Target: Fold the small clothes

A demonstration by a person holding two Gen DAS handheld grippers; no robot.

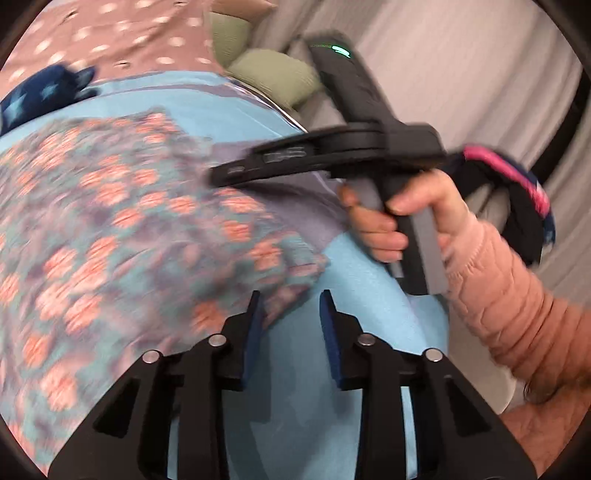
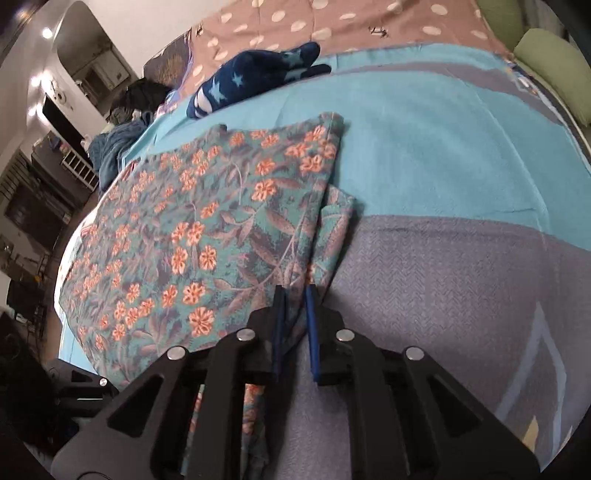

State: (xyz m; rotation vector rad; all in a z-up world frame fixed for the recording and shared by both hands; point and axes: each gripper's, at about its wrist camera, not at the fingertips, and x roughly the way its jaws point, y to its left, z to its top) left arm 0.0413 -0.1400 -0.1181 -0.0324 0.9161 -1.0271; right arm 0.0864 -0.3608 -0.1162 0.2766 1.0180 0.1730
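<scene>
A teal floral cloth with orange flowers (image 2: pixel 207 236) lies folded on the blue and grey bedspread (image 2: pixel 443 155). My right gripper (image 2: pixel 294 291) is shut on the cloth's near right edge; fabric runs between its blue pads and hangs below. In the left wrist view the same floral cloth (image 1: pixel 122 229) is blurred. My left gripper (image 1: pixel 291 299) is open and empty just above the cloth's near right corner. The right gripper (image 1: pixel 221 177) shows there from the side, held in a hand with a pink sleeve (image 1: pixel 509 302).
A dark blue star-patterned garment (image 2: pixel 258 74) lies at the far edge of the bedspread, also in the left wrist view (image 1: pixel 44 96). A pink dotted sheet (image 2: pixel 332 26) lies behind it. Green cushions (image 2: pixel 554 70) sit at right. Room furniture (image 2: pixel 55 173) stands at left.
</scene>
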